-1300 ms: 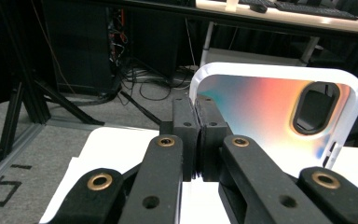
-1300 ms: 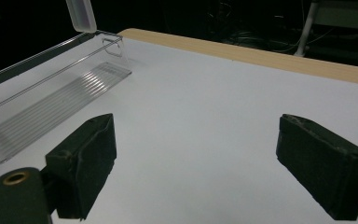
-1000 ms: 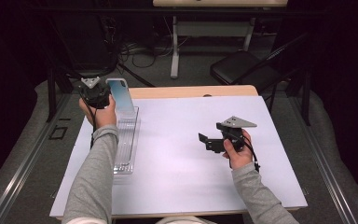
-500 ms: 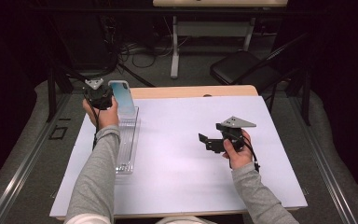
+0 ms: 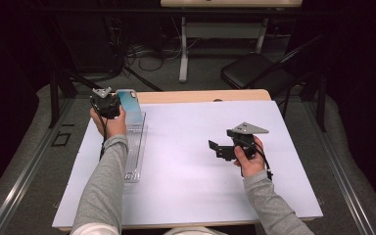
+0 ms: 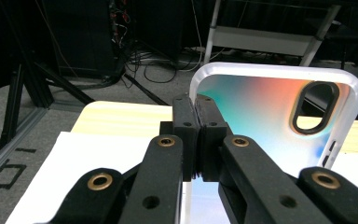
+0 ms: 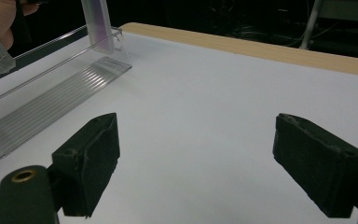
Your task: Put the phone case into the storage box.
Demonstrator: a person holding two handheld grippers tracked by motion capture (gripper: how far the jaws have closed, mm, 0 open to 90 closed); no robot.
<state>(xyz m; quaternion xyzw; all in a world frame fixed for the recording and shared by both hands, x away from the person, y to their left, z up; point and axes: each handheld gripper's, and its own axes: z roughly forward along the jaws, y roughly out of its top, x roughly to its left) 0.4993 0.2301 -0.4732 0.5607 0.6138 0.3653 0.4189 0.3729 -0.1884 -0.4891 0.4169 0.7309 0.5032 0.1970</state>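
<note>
**Phone case at far end of rack, seating not confirmed**

Progress: left gripper (image 5: 108,104) holds the phone case (image 5: 129,106) upright at the far end of the clear slotted rack (image 5: 136,152). In the left gripper view its fingers (image 6: 186,135) are clenched on the case's near edge (image 6: 270,112), camera cut-out at the upper right. In the right gripper view the case's lower end (image 7: 98,25) stands at the rack's far end (image 7: 56,105), touching or just above the ribbed base; cannot tell which. Judgement: the carry to the rack is done; what is left is to seat the case in a slot, let go and withdraw.

Right gripper (image 5: 225,147) is well apart from the rack, to its right over the white counter (image 5: 191,186), fingers (image 7: 88,163) released and wide with nothing between them. Idle by the look of it.

Count:
- phone case: one
- rack: one, every slot nearer than the case bare
- grippers: two, one per hand
- folding chair (image 5: 254,73) beyond the counter, far right of the rack: one
</note>
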